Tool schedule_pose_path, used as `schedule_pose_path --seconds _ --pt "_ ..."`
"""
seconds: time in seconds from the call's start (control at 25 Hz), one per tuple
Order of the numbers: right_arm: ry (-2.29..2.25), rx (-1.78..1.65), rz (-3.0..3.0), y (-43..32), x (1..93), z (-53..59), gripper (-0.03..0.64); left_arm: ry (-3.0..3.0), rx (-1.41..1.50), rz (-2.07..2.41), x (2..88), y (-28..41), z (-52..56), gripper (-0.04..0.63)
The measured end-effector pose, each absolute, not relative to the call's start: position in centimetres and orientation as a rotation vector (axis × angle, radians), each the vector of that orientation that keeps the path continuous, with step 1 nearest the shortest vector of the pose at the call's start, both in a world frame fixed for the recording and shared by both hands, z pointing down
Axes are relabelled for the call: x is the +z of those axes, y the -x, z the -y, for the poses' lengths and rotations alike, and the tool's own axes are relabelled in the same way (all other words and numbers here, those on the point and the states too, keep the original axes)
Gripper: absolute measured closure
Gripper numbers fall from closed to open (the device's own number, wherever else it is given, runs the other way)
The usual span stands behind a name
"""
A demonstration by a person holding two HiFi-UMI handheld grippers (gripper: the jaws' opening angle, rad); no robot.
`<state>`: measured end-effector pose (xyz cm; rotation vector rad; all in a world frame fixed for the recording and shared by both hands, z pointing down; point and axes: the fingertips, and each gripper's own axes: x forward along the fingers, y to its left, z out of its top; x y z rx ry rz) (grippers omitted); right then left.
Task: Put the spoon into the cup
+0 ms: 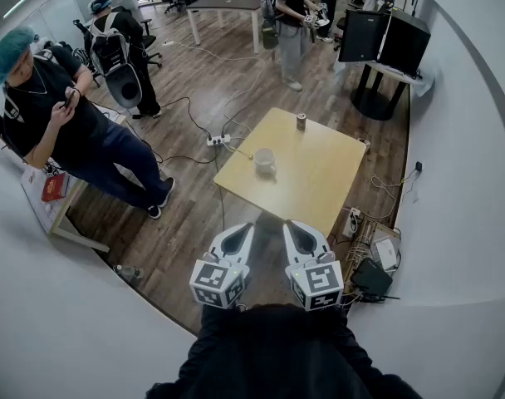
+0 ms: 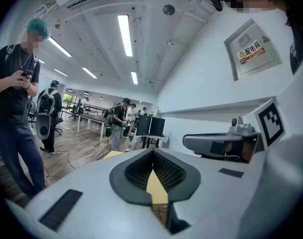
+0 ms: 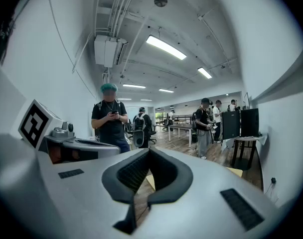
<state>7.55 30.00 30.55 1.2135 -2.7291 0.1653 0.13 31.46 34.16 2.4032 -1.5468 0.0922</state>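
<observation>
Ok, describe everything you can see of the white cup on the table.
The cup is small and white, ceramic by its look. It stands upright, mouth up, on the light wooden table, near the table's left edge in the head view. A small bump on its left side may be a handle, but it is too small to be sure. Nothing can be made out inside it. Only the table touches it. A small dark can stands apart, farther back.

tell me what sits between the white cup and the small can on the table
Nothing: the head view shows only bare tabletop between the cup and the can.
</observation>
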Motion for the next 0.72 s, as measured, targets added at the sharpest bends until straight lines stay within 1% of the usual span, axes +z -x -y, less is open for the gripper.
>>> schedule_pose_path --seconds 0.12,0.28,0.72 --pt "-1.252 0.186 2.714 -7.9 30.6 -29.1 0.595 -2.403 0.094 1.554 32.8 -0.2 -30.5 0.561" --pt "-1.28 0.261 2.715 -8.3 31.4 -28.4 0.595 -2.402 0.097 1.55 33.5 0.0 -30.4 0.561" --pt "-1.225 0.318 2.624 -6.5 34.6 -29.5 0.595 -2.323 0.108 1.56 35.9 2.0 -32.1 0.561"
